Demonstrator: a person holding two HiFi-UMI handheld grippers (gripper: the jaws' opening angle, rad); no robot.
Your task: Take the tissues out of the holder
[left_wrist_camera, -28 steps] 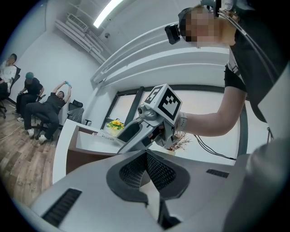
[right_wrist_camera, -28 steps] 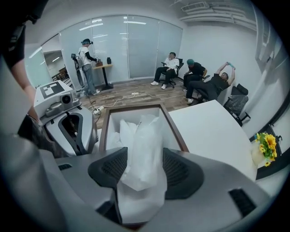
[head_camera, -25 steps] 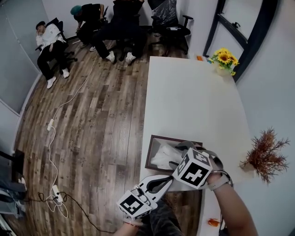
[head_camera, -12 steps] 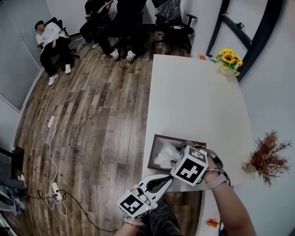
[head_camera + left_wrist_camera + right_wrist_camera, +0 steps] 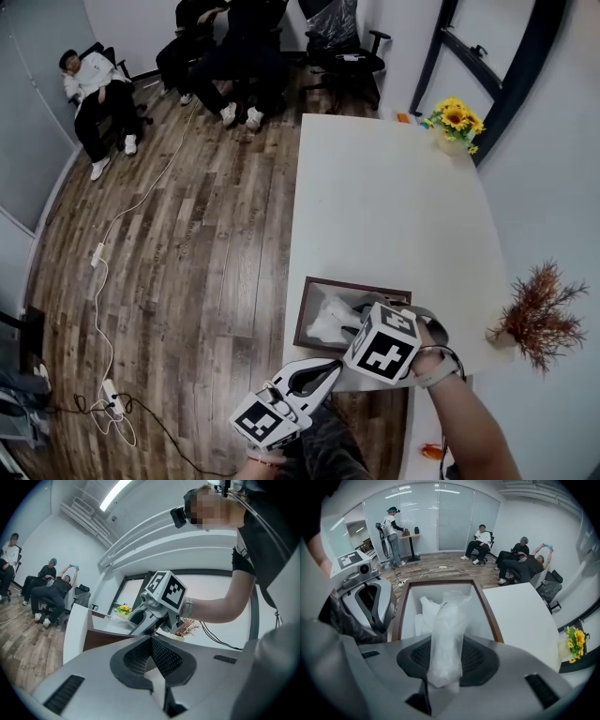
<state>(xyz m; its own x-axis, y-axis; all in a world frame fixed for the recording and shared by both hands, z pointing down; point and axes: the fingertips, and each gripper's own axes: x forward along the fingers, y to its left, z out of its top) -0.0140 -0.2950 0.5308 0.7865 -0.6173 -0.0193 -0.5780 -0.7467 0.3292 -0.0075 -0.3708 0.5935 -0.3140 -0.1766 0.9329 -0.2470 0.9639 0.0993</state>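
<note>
From the head view, a white table stands on a wood-plank floor, with sunflowers at its far corner and a dried plant by its right side. The brown-rimmed holder sits at the near edge, the right claw tipped down into it.

In the left gripper view, the left claw is closed and empty, level beside the table.

In the right gripper view, the right claw has just been closing and pinches a plastic-wrapped tissue pack standing up from the holder.

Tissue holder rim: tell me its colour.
Dark brown, around a white interior. The holder and its rim show best in the right gripper view.
</note>
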